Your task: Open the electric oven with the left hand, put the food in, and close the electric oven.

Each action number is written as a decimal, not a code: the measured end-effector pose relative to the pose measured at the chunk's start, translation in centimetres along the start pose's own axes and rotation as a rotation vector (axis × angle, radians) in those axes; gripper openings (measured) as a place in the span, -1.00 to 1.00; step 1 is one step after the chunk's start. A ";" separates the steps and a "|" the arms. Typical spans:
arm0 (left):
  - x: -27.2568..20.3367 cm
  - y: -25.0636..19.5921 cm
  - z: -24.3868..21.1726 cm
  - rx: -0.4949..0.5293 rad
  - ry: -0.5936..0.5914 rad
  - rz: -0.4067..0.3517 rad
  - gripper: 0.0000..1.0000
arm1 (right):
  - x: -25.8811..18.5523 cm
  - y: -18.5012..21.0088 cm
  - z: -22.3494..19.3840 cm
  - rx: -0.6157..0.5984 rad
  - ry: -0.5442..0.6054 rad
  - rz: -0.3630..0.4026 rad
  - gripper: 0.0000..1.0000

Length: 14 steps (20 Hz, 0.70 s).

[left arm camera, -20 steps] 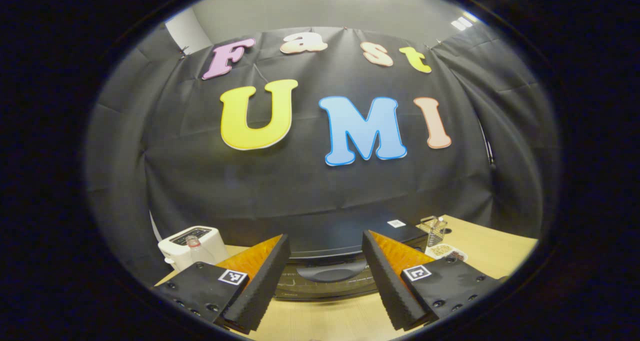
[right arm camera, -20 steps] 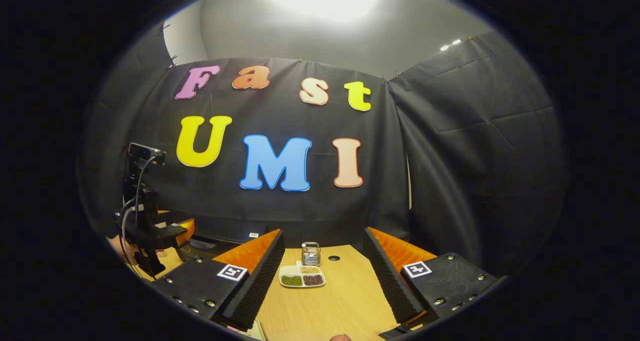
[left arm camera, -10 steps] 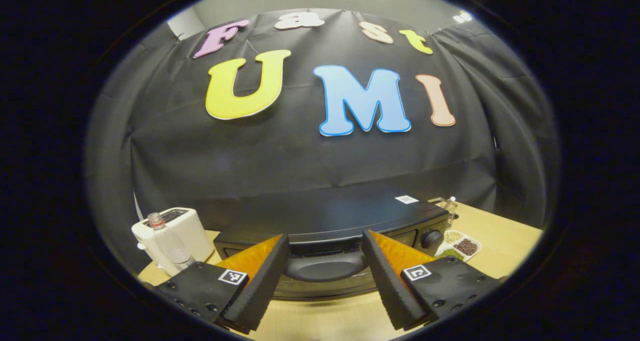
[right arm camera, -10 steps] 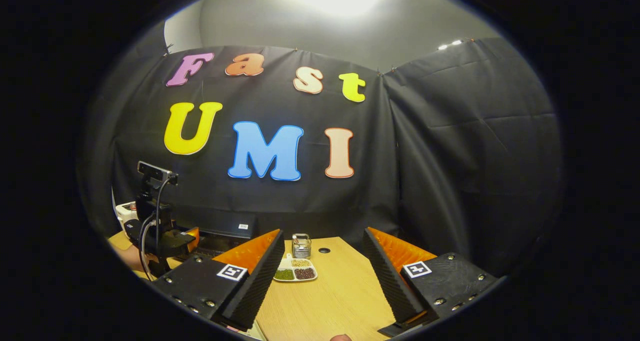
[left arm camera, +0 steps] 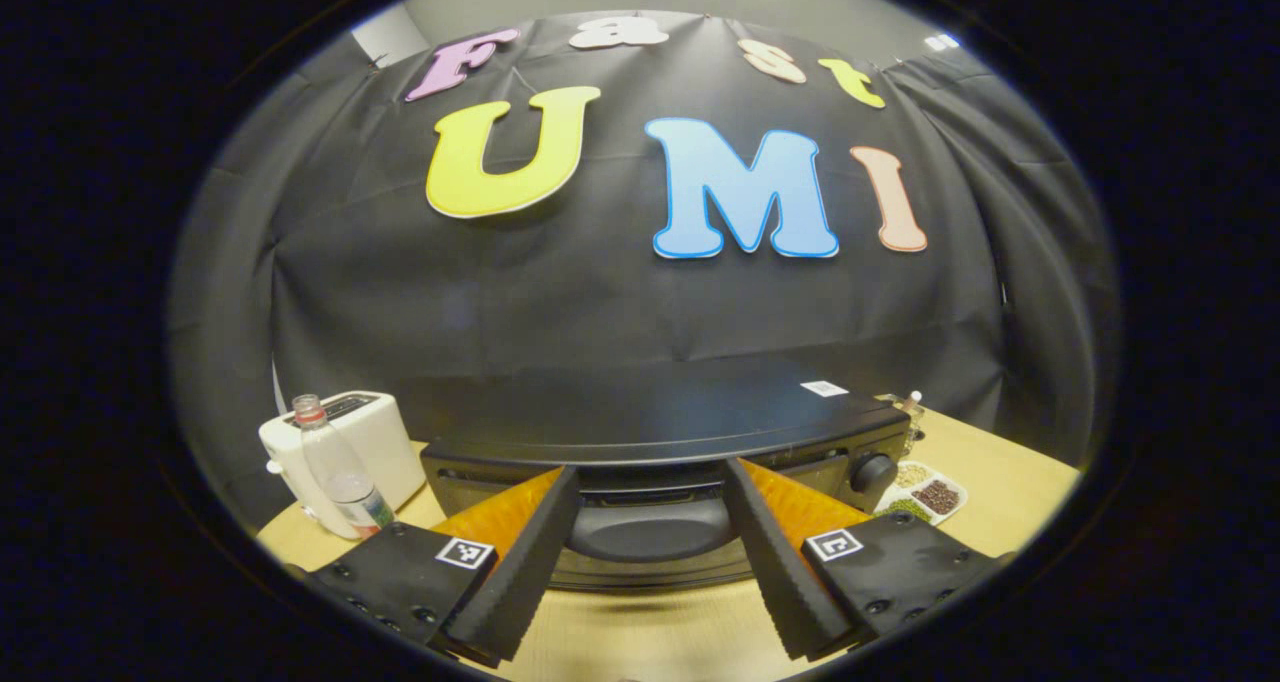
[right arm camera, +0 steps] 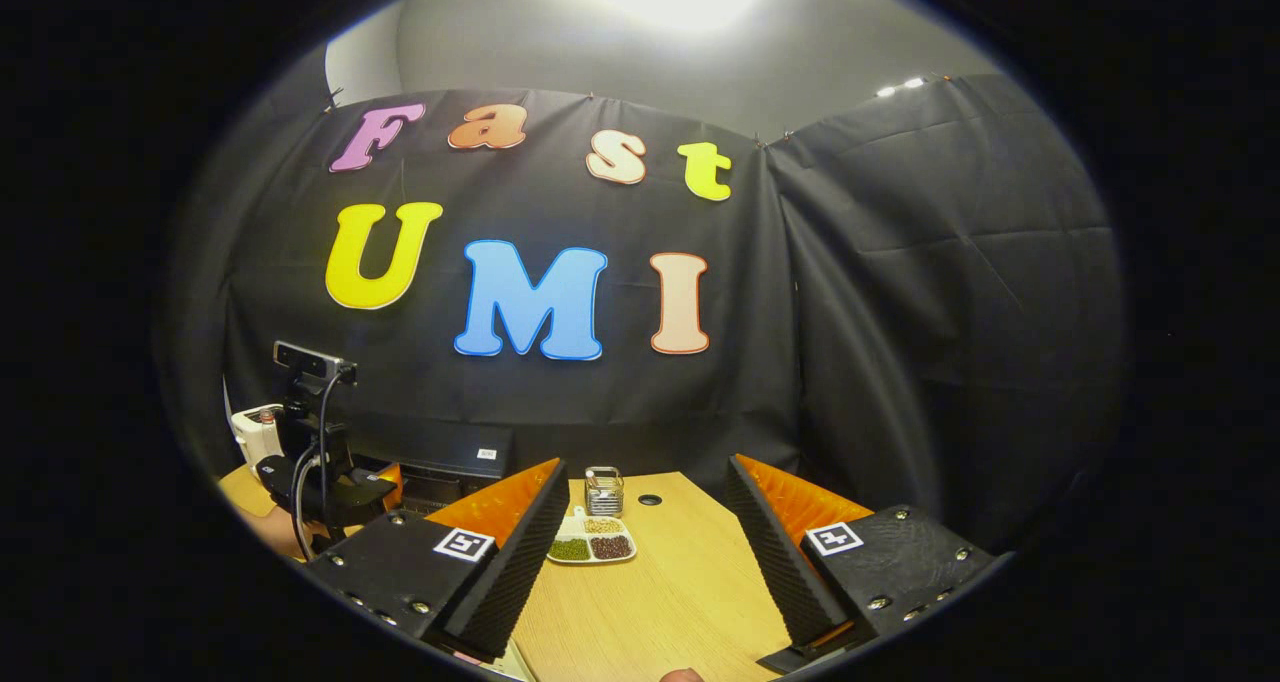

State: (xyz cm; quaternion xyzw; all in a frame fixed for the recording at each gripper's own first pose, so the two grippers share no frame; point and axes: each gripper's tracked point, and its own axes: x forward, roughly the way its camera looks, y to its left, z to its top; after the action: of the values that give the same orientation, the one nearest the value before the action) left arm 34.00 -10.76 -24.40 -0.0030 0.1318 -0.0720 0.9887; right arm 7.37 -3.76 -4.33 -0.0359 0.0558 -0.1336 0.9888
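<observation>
Now that the left gripper (left arm camera: 650,552) sits closer in than a second ago, with the electric oven (left arm camera: 660,432) looming way bigger in the left gripper view, looks like the approach-to-open step is nearly there. Still wide open though, fingers (left arm camera: 520,562) flanking the oven's door handle (left arm camera: 650,527) without touching it, holding nothing. Door still shut, so step one not done yet, probably just needs a bit more reach before clamping.

Scanning left to right in that view: white toaster (left arm camera: 345,442) with a plastic bottle (left arm camera: 335,472) just in front, then the black oven dead centre, control knob (left arm camera: 873,472) on its right end, and the divided tray of beans (left arm camera: 925,494) beyond that on the wooden table (left arm camera: 1000,472).

Over in the right gripper view: same left gripper (right arm camera: 375,484) off at the left by the oven, barely shifted from half a second back. Right gripper (right arm camera: 645,562) also spread wide and empty, hanging over the table, pointed at the tray and the metal holder (right arm camera: 604,492) behind it. Guessing the tray is the food, waiting well apart from the oven.
</observation>
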 end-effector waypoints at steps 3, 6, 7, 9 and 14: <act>-1.8 -0.1 -0.8 0.000 0.011 0.004 0.95 | -0.3 -0.1 0.3 -0.002 -0.001 0.025 0.95; -3.7 -0.3 -1.9 0.005 0.028 0.011 0.98 | -0.6 -0.6 0.3 -0.001 -0.003 0.045 0.95; -4.2 -0.4 -2.3 0.005 0.034 0.015 0.95 | -0.8 -0.7 0.4 0.000 -0.002 0.052 0.95; -5.1 -0.6 -3.3 0.005 0.054 0.023 0.95 | -1.1 -1.3 0.3 0.002 -0.003 0.059 0.95; -6.9 -0.7 -5.8 0.015 0.096 0.052 1.00 | -2.2 -2.7 -0.5 0.001 0.017 0.070 0.95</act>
State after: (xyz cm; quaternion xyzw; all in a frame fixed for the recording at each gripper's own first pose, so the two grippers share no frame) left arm 25.82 -10.44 -28.15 0.0113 0.1787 -0.0475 0.9827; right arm 4.48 -5.82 -4.33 -0.0321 0.0655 -0.0991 0.9924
